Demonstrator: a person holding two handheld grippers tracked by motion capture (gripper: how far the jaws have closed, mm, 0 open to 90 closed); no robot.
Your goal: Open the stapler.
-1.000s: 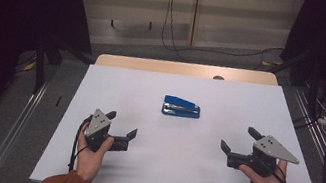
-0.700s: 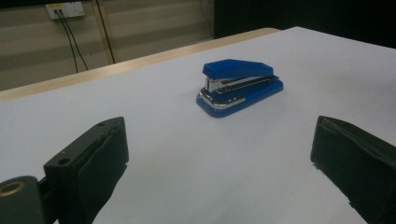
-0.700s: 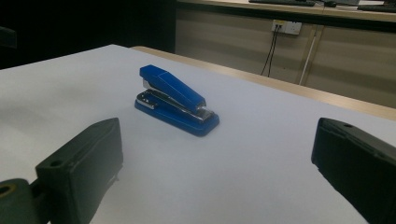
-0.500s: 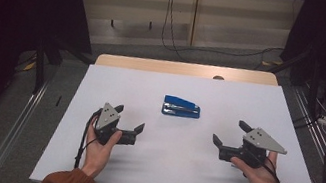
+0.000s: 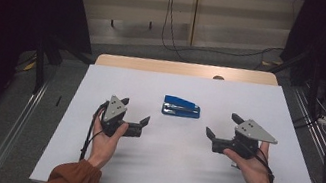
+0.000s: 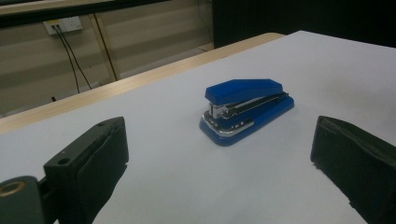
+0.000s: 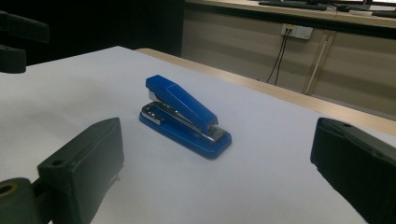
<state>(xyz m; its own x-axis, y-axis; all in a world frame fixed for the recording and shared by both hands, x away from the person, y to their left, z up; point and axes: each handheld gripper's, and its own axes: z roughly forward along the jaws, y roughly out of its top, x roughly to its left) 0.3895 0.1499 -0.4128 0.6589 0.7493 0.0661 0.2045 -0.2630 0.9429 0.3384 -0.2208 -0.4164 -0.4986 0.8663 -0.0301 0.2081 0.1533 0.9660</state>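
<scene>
Stapler [image 5: 181, 108]: lay flat, mid-table, between my grippers.
Left gripper [image 5: 137, 121]: jaws wide, empty, aimed at it.
Right gripper [image 5: 223, 127]: same, likely flanking for approach.

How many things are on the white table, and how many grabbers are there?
Blue stapler: 1
Grippers, both open: 2, the left gripper and the right gripper
Hands holding them: 2
Total: 5

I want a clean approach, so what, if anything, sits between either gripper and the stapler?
Nothing visible. Only bare white table lies between the stapler and the left gripper or right gripper; both are open.
</scene>
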